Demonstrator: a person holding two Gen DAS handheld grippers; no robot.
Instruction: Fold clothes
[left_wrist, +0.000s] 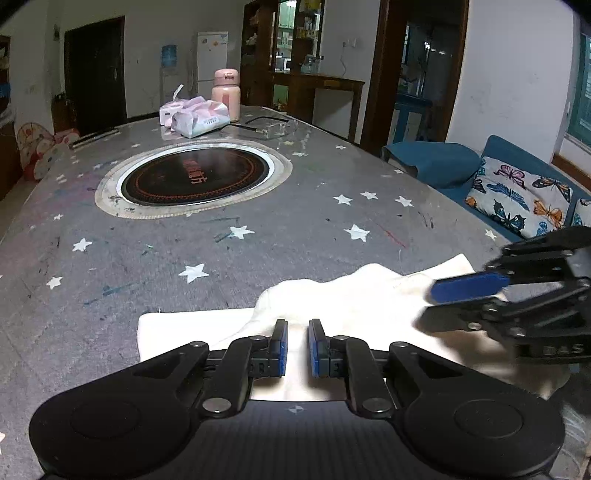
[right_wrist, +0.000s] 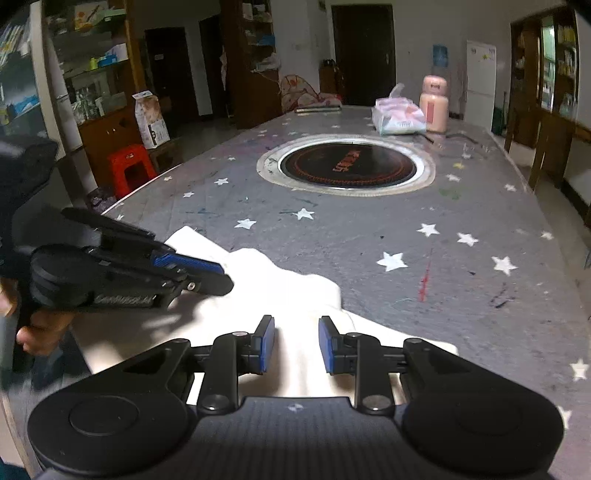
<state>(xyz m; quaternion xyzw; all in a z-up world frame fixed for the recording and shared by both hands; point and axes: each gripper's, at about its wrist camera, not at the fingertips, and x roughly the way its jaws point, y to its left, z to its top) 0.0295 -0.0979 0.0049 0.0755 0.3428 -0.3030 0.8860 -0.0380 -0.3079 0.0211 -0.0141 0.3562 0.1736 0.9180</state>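
Star-printed grey surface (left_wrist: 258, 258) carries one white garment (left_wrist: 332, 299) at its near edge, well short of the round hob (left_wrist: 195, 175); it lies rumpled and only partly folded, so most folding seems left. Two tongs, left (left_wrist: 297, 345) and right (right_wrist: 296, 343), hover over it slightly parted, gripping nothing.

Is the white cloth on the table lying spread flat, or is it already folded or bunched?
Partly bunched. The white cloth has a raised, rumpled ridge across its middle, while its left corner lies flat on the table. No neat, finished fold shows.
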